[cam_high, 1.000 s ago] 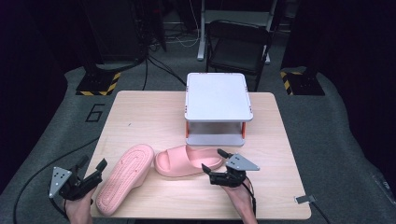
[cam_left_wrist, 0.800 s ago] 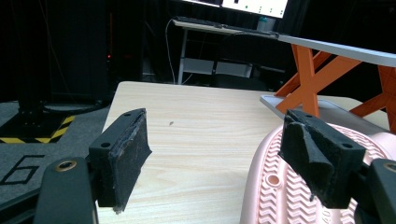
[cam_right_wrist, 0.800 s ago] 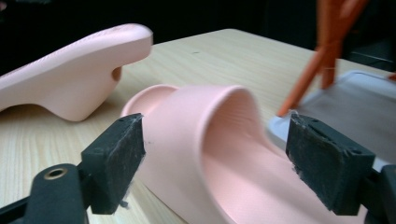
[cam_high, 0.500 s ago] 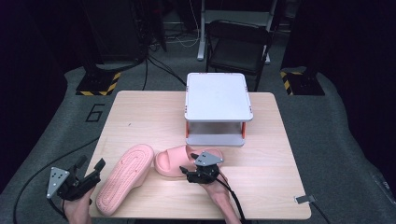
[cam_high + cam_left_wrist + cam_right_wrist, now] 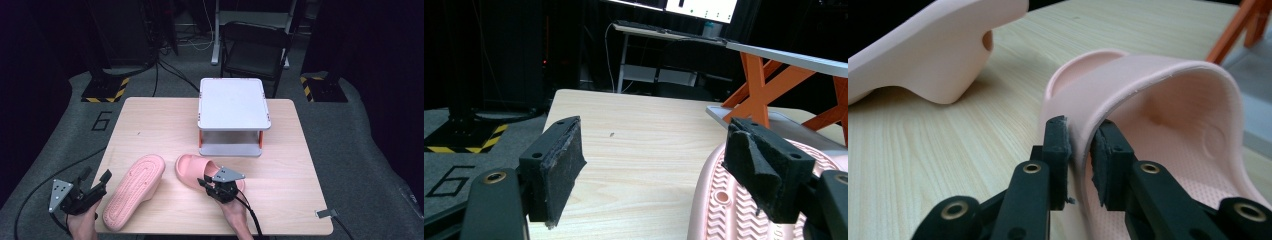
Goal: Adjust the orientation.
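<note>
So we count two pink slides on the counter (image 5: 150,120). The upright slide (image 5: 192,170) sits low and centre in the high view, and the flipped slide (image 5: 134,190) lies sole-up just left of it, running toward the bottom-left edge. They look like they're barely apart, though we can't really tell from above.

The right claw (image 5: 212,184) has just been closing and now pinches the strap edge of the upright slide; in the right gripper view (image 5: 1079,150) the pads sit on both sides of that rim.

The left claw (image 5: 96,181) hangs off the lower-left corner, jaws wide with nothing between them.

Behind the slides, mid-frame, stands a little white rack (image 5: 232,102) on orange legs; its lower shelf looks bare. One black chair (image 5: 255,50) is up top, past the counter.
</note>
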The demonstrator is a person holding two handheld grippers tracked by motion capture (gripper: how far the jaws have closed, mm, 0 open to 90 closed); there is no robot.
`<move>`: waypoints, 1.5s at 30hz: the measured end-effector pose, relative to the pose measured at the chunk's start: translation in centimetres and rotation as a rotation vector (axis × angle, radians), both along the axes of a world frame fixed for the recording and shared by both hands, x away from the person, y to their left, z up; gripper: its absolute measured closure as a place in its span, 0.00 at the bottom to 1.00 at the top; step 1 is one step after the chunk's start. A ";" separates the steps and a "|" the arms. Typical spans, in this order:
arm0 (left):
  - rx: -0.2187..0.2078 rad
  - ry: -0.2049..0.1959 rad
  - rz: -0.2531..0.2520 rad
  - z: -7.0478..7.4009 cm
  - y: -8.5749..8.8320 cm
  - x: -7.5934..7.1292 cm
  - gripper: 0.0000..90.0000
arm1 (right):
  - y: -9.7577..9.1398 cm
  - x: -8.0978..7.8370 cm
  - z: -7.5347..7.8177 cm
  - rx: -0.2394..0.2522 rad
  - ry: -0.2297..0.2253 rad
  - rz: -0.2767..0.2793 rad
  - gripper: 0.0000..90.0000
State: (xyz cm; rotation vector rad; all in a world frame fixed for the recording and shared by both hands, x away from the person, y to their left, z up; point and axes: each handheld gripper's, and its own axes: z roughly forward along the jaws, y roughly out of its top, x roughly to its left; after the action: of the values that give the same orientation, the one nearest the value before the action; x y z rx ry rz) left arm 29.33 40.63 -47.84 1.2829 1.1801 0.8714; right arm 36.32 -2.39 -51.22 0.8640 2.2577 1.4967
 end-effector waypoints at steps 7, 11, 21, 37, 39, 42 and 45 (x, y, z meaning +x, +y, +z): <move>0.001 0.002 0.002 0.0 0.1 0.0 0.26 | -0.1 -1.5 0.4 -0.082 -0.087 -0.081 0.64; 0.000 0.002 0.001 0.0 0.0 0.0 0.26 | -1.8 -2.1 1.5 0.002 -0.148 -0.111 0.56; 0.000 0.002 0.002 0.0 0.1 0.0 0.26 | -6.3 2.7 1.6 -0.052 -0.101 -0.147 0.55; -0.006 0.002 0.009 0.0 0.4 -0.1 0.26 | -4.1 5.6 0.9 -0.131 0.009 -0.037 0.94; -0.007 0.002 0.012 0.0 0.4 -0.1 0.26 | -4.6 5.0 0.9 -0.113 0.017 -0.063 0.94; -0.013 -0.001 0.018 0.1 0.6 -0.2 0.26 | -6.0 3.7 1.0 -0.104 0.015 -0.116 0.94; -0.014 -0.004 0.019 0.2 0.5 -0.2 0.26 | -7.7 2.3 0.9 -0.105 0.005 -0.175 0.94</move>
State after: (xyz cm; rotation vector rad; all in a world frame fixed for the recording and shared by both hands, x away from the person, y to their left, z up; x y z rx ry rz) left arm 29.08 41.18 -47.65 1.2603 1.1945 0.8777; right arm 38.65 -10.11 -50.30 1.0053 2.1800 1.2889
